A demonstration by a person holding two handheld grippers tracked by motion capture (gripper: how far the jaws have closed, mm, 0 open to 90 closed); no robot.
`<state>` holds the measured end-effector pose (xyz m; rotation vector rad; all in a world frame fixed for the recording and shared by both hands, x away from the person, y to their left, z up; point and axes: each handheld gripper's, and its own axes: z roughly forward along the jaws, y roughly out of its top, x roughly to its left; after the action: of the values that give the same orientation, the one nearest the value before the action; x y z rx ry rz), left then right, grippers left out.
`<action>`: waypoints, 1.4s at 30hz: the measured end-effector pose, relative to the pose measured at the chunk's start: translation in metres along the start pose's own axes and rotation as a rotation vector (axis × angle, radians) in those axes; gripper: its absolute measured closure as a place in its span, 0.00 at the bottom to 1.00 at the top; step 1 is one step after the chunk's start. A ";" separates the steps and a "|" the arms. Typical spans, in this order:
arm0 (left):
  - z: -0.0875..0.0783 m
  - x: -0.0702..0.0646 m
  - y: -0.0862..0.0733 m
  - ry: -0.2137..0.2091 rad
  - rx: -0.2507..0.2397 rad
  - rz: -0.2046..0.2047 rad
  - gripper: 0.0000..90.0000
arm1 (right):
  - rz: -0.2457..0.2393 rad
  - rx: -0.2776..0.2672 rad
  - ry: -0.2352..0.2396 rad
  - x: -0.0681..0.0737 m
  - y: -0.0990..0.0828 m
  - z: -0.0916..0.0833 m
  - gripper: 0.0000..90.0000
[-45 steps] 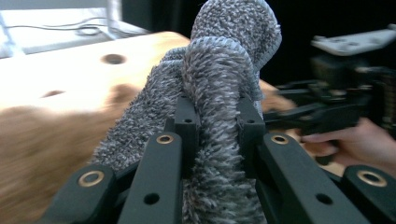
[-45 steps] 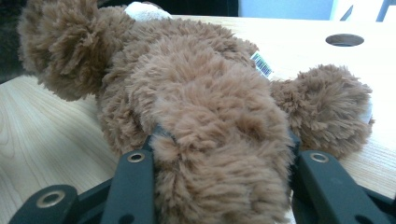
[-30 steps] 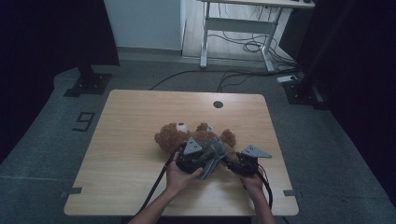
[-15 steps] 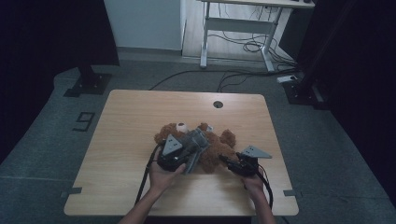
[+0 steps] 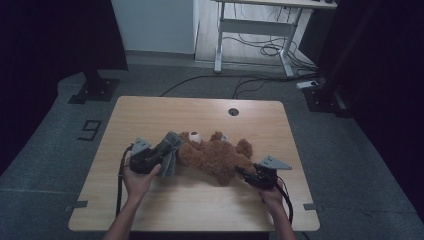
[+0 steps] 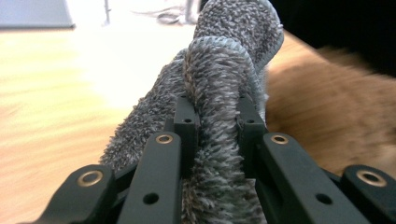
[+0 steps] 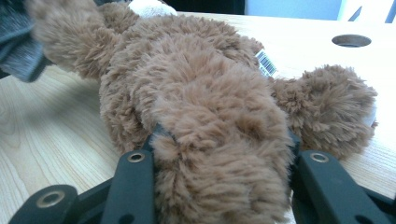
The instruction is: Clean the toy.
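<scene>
I note the left gripper (image 5: 159,156) clamped on a fold of grey cloth (image 6: 224,70), the right gripper (image 5: 246,174) clamped on the teddy bear (image 5: 215,156)'s leg

The brown plush teddy bear (image 7: 205,107) has long, shaggy fur that looks soft and matt. The grey terry cloth (image 6: 224,70) is made of short, dense loops, rough in look and not shiny. The light wooden worktop (image 5: 150,115) is smooth, with fine grain and a slight sheen. The left hand-held gripper (image 6: 217,121) is of black matt plastic with small metal rivets.
</scene>
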<state>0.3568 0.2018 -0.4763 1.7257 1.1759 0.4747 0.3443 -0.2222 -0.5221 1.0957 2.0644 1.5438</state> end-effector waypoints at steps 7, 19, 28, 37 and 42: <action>0.003 0.027 -0.020 0.014 0.038 -0.081 0.84 | -0.002 0.000 0.002 0.000 0.000 0.000 0.63; 0.010 -0.028 0.040 -0.065 -0.038 0.083 0.84 | -0.012 -0.001 0.001 0.000 0.000 0.000 0.63; 0.066 -0.043 0.070 -0.069 0.077 0.127 0.83 | -0.027 0.006 0.011 -0.001 0.000 -0.001 0.63; 0.066 -0.025 0.037 -0.126 0.090 0.035 0.85 | -0.050 0.012 0.023 0.000 -0.001 0.000 0.60; 0.052 -0.024 0.017 -0.135 0.056 0.041 0.86 | -0.057 0.028 0.027 0.004 0.000 -0.002 0.55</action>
<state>0.3922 0.1544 -0.4815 1.8042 1.0681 0.3468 0.3402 -0.2209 -0.5208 1.0223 2.1222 1.5150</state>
